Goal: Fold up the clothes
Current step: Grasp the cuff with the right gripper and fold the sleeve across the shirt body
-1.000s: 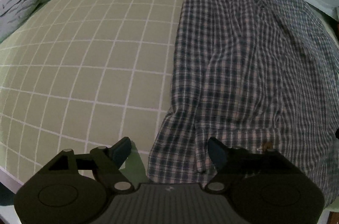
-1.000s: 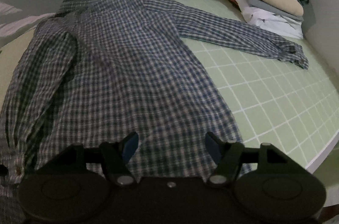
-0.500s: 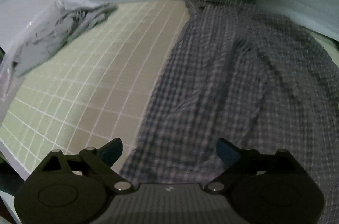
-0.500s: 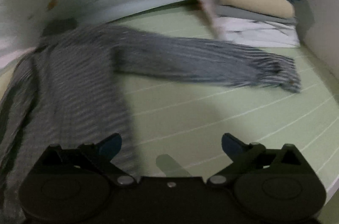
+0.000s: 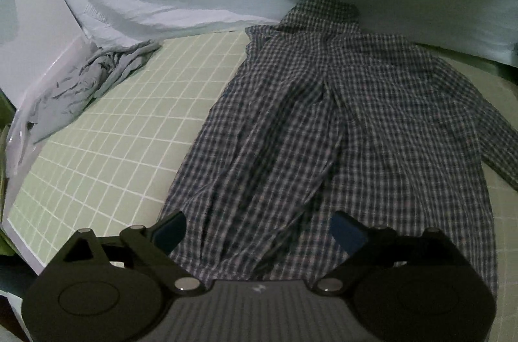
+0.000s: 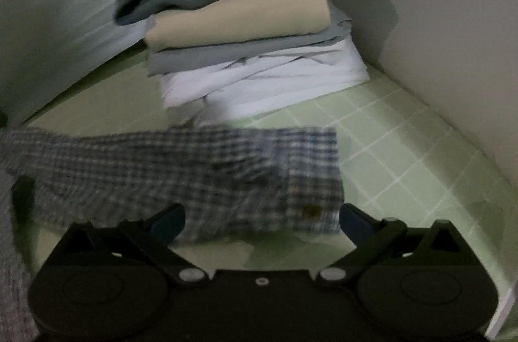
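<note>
Jaws of the left gripper [image 5: 257, 230] stand wide and empty above the checked shirt [image 5: 340, 128] spread on the green grid mat [image 5: 129, 122]. The right gripper [image 6: 260, 220] hangs equally wide, holding nothing, over the shirt's cuff [image 6: 310, 180] near the folded stack [image 6: 246, 28].

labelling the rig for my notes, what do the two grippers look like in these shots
Both look alike. The left gripper and right gripper each have a matte black body with two round housings, angular black linkage arms on silver pivot pins, and dark blue finger pads. The left body has a ribbed centre panel with a small pale mark.
</note>
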`<action>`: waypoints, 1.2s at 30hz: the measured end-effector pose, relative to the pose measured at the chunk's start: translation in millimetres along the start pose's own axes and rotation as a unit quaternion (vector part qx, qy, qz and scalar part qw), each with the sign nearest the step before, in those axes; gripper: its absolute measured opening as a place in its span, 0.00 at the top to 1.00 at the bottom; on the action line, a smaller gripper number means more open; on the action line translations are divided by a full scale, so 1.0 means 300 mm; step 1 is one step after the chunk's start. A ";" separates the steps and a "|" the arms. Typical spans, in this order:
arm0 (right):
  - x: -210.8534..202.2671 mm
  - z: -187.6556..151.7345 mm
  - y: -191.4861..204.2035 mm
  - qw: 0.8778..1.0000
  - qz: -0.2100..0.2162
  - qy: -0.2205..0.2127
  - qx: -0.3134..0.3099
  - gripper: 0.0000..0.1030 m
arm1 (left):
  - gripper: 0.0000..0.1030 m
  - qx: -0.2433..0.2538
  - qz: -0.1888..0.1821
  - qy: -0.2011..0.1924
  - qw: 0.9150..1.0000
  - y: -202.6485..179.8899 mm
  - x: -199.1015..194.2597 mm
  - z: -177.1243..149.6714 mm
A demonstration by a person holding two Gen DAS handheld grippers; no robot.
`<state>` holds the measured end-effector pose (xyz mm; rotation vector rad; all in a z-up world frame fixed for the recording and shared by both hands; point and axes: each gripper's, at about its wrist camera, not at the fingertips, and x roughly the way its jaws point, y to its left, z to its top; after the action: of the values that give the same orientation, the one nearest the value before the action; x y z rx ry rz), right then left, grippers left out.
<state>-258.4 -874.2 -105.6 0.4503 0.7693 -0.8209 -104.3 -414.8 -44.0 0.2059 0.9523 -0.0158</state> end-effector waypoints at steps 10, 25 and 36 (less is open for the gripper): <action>0.141 0.037 -0.015 0.998 -0.043 0.031 0.017 0.00 | 0.07 -0.001 0.012 0.008 1.000 -0.016 0.027 0.040; -0.029 0.046 0.097 0.999 -0.023 -0.032 -0.022 0.73 | 0.07 -0.006 -0.002 0.021 1.000 0.156 0.104 0.062; -0.350 -0.070 0.717 0.973 0.124 -0.086 -0.172 0.74 | 0.07 -0.013 -0.048 0.032 0.998 0.353 0.179 0.134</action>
<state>-144.4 -678.5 -24.9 0.1574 0.6621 -0.4718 -29.7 -314.0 -47.1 0.1370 1.0249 -0.0866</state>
